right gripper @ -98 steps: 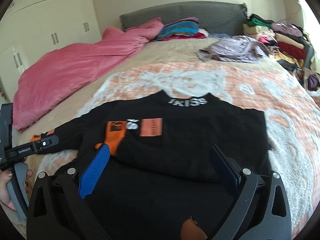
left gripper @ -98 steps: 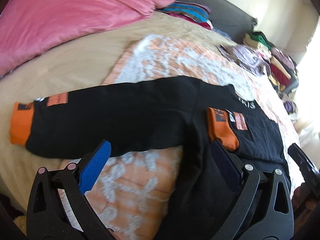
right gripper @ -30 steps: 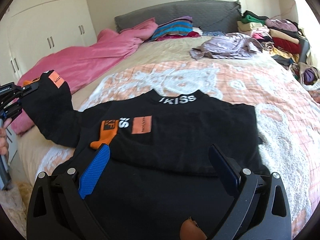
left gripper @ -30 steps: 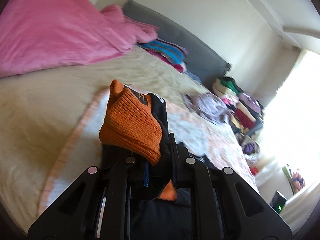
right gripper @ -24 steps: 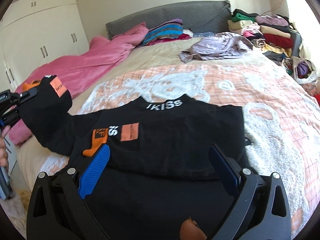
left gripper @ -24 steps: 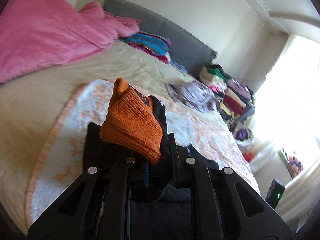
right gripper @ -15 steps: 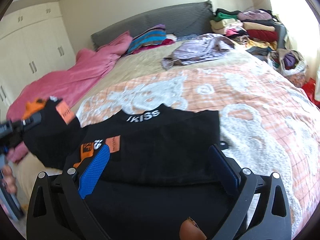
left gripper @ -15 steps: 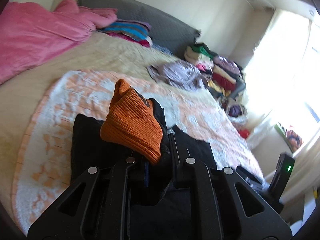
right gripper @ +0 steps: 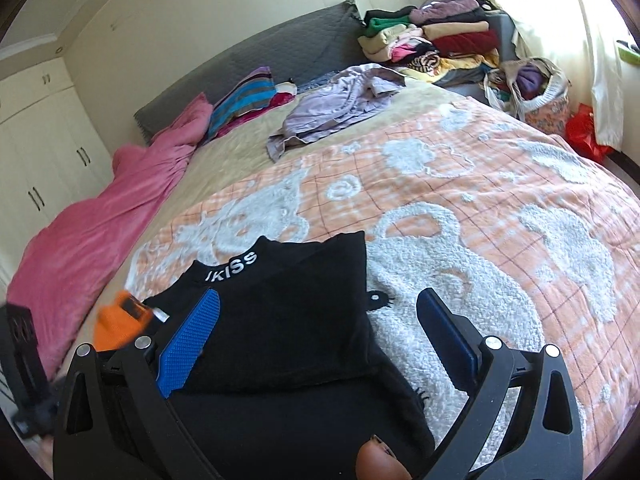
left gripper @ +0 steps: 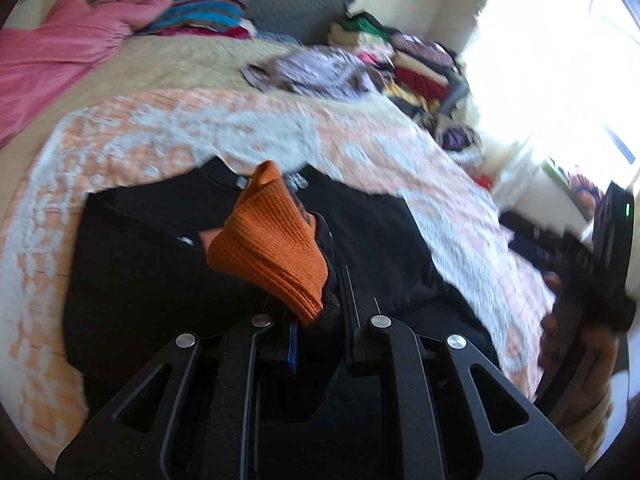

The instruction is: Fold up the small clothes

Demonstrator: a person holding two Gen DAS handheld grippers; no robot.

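Note:
A black sweatshirt (right gripper: 280, 312) with white collar lettering lies on the orange and white blanket (right gripper: 480, 216). Its right side is folded over the body. My left gripper (left gripper: 320, 316) is shut on the orange cuff (left gripper: 272, 248) of the left sleeve and holds it above the black body (left gripper: 152, 264). In the right wrist view that cuff (right gripper: 116, 322) shows at the lower left, beside the collar. My right gripper (right gripper: 320, 336) hangs open just over the sweatshirt's lower part with nothing between its fingers. It also appears at the right edge of the left wrist view (left gripper: 560, 248), in a hand.
A pink duvet (right gripper: 100, 216) lies along the bed's left side. A lilac garment (right gripper: 340, 100) and striped folded clothes (right gripper: 244, 100) lie near the grey headboard (right gripper: 260, 56). A clothes pile (right gripper: 432, 40) and a bag (right gripper: 532, 88) stand at the far right.
My left gripper has carried the orange cuff rightwards from beyond the bed's left side to above the sweatshirt's body. The right gripper has swung to the right, still open.

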